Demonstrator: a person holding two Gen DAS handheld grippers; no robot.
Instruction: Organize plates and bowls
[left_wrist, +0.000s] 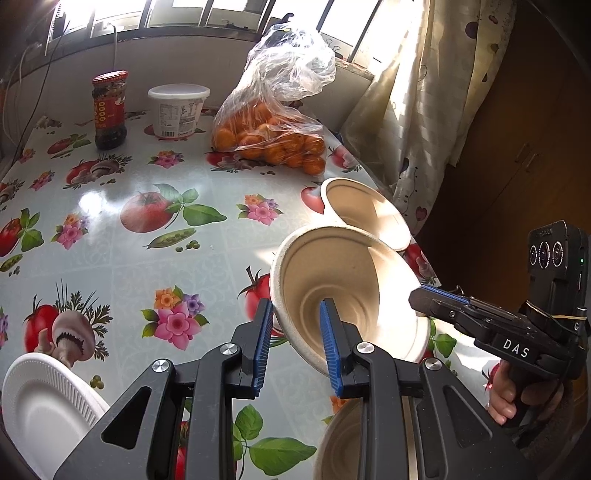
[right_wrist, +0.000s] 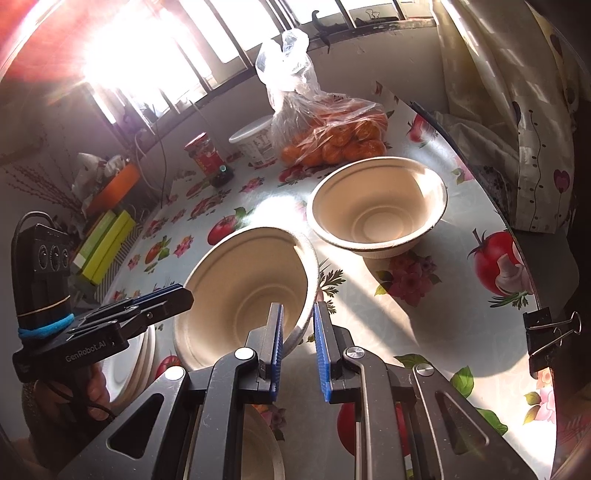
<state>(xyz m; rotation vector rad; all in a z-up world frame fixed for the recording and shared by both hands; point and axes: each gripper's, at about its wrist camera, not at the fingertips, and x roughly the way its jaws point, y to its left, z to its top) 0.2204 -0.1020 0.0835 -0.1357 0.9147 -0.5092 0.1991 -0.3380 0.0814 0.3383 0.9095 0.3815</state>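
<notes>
A: Left wrist view?
B: The left gripper pinches the near rim of a tilted beige bowl, one finger outside, one inside. The right gripper meets the bowl's far-right rim. A second bowl lies just beyond; a white plate sits low left.

A: Right wrist view?
B: The right gripper is clamped on that bowl's near rim. The left gripper touches its left side. The second bowl stands upright ahead, to the right.
</notes>
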